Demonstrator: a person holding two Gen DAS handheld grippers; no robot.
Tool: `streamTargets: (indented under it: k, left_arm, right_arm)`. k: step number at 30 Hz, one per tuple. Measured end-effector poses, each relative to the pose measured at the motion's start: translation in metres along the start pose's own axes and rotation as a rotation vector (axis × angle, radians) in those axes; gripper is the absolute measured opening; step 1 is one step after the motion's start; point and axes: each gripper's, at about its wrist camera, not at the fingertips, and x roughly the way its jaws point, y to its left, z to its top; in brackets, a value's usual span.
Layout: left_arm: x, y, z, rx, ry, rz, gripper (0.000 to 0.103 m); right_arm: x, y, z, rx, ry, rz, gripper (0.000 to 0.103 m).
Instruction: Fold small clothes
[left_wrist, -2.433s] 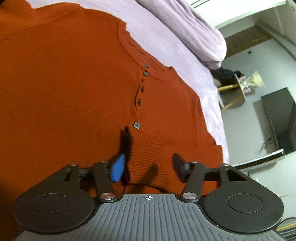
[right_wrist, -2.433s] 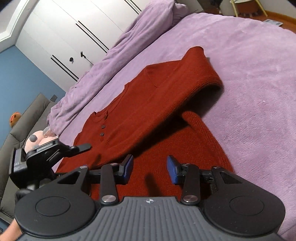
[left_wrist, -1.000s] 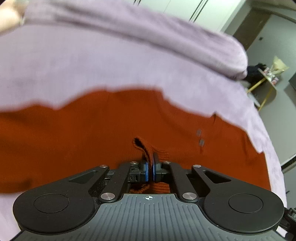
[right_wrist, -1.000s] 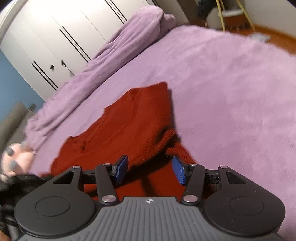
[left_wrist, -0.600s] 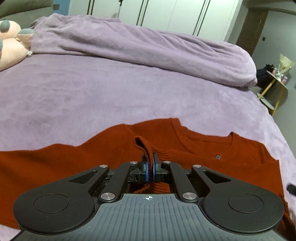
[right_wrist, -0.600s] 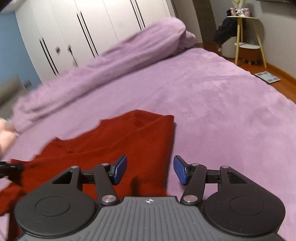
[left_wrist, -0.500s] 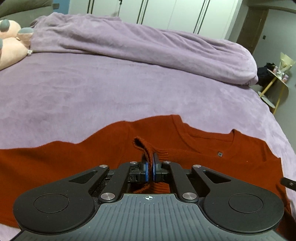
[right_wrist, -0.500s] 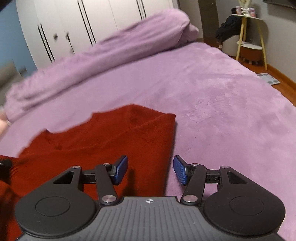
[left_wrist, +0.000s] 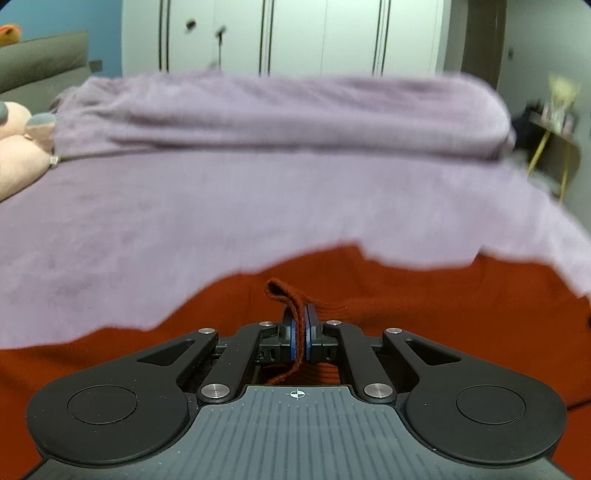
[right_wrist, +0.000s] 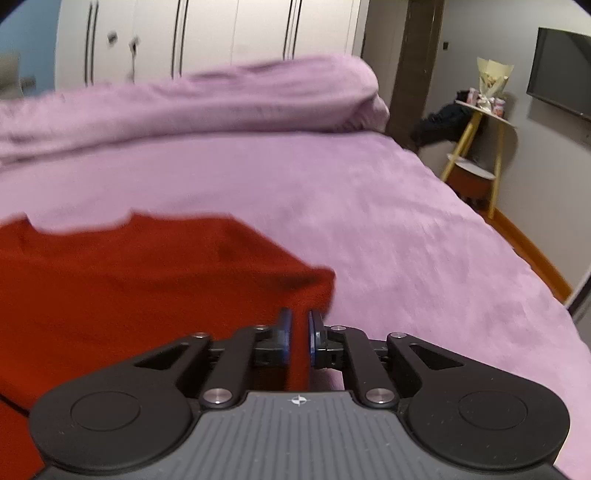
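Note:
A rust-red knit sweater (left_wrist: 424, 291) lies spread on the purple bed. My left gripper (left_wrist: 300, 332) is shut on a ribbed edge of the sweater (left_wrist: 284, 295), which sticks up in a small loop between the blue pads. In the right wrist view the sweater (right_wrist: 129, 280) fills the lower left. My right gripper (right_wrist: 299, 332) has its jaws closed on the sweater's right corner (right_wrist: 314, 288), with red fabric pinched between the blue pads.
The purple bedspread (right_wrist: 369, 206) stretches ahead, with a rolled purple duvet (left_wrist: 295, 110) across the back. A pink plush toy (left_wrist: 14, 155) sits far left. A yellow-legged side table (right_wrist: 476, 147) and white wardrobes stand beyond the bed.
My right gripper has closed from open onto the sweater's right corner. Both views have swung to face the wardrobes. My left gripper stays shut on the ribbed edge.

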Motion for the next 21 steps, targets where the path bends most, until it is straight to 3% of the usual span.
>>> streamTargets:
  k: [2, 3, 6, 8, 9, 11, 13, 16, 21]
  left_arm:
    - [0.005, 0.003, -0.005, -0.001, 0.057, 0.031, 0.009]
    - [0.001, 0.007, -0.007, -0.012, 0.042, 0.046, 0.015]
    - [-0.020, 0.015, -0.006, -0.061, -0.016, 0.101, 0.019]
    - [-0.035, 0.017, -0.005, -0.118, -0.071, 0.084, 0.025]
    - [-0.040, 0.013, -0.006, -0.126, -0.093, 0.068, 0.034]
    - [-0.042, -0.001, -0.010, -0.086, -0.088, -0.012, 0.044]
    - [-0.030, -0.015, -0.016, -0.020, -0.036, -0.064, 0.044]
    - [-0.002, -0.024, -0.026, 0.006, 0.060, -0.042, 0.044]
    - [0.012, -0.023, -0.027, 0.007, 0.044, 0.006, 0.045]
  right_arm:
    - [-0.009, -0.007, 0.001, 0.026, -0.018, 0.002, 0.014]
    - [-0.017, -0.011, 0.002, 0.049, -0.039, 0.009, 0.017]
    - [-0.044, -0.016, 0.002, 0.110, -0.112, 0.087, 0.018]
    - [-0.056, -0.006, -0.001, 0.115, -0.129, 0.180, 0.020]
    - [-0.058, 0.002, -0.004, 0.108, -0.115, 0.241, 0.021]
    - [-0.057, 0.019, -0.011, 0.079, -0.081, 0.330, 0.021]
    - [-0.051, 0.039, -0.020, 0.005, -0.058, 0.325, 0.021]
    - [-0.036, 0.051, -0.032, -0.088, -0.040, 0.262, 0.020]
    - [-0.028, 0.045, -0.029, -0.139, -0.059, 0.132, 0.020]
